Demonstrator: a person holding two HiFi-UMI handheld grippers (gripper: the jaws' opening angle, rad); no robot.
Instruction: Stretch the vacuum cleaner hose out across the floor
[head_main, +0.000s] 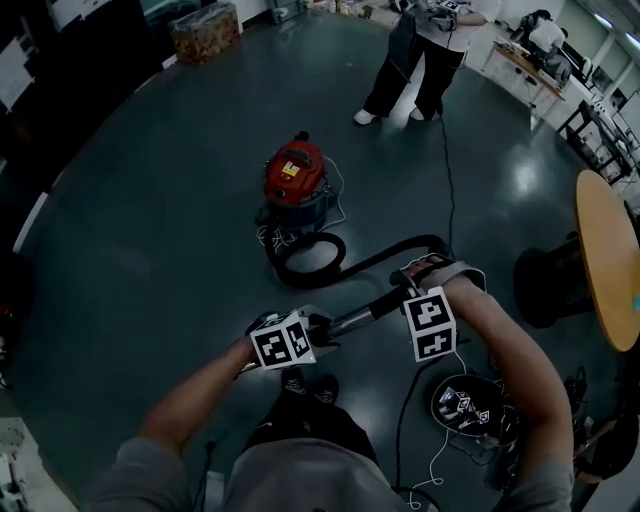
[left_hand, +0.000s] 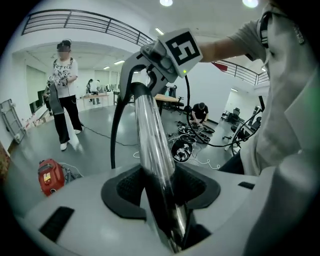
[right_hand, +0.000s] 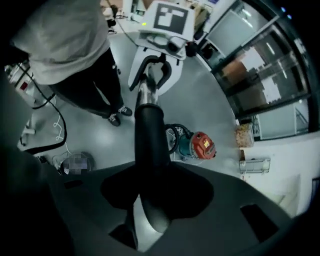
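The red vacuum cleaner (head_main: 293, 175) stands on the dark floor ahead of me. Its black hose (head_main: 312, 256) lies coiled beside it and runs on to a black handle piece (right_hand: 150, 140). From there a chrome wand (left_hand: 152, 145) continues. My left gripper (head_main: 322, 326) is shut on the chrome wand, which passes between its jaws (left_hand: 165, 200). My right gripper (head_main: 418, 286) points steeply down and is shut on the black handle piece, close to the left gripper. In the right gripper view the vacuum cleaner (right_hand: 202, 145) shows beyond the handle.
A person (head_main: 425, 50) stands beyond the vacuum cleaner, with a thin cable (head_main: 447, 170) trailing over the floor. A round wooden table (head_main: 605, 260) is at the right. Loose cables and gear (head_main: 465, 405) lie by my right foot. A box (head_main: 205, 30) sits far left.
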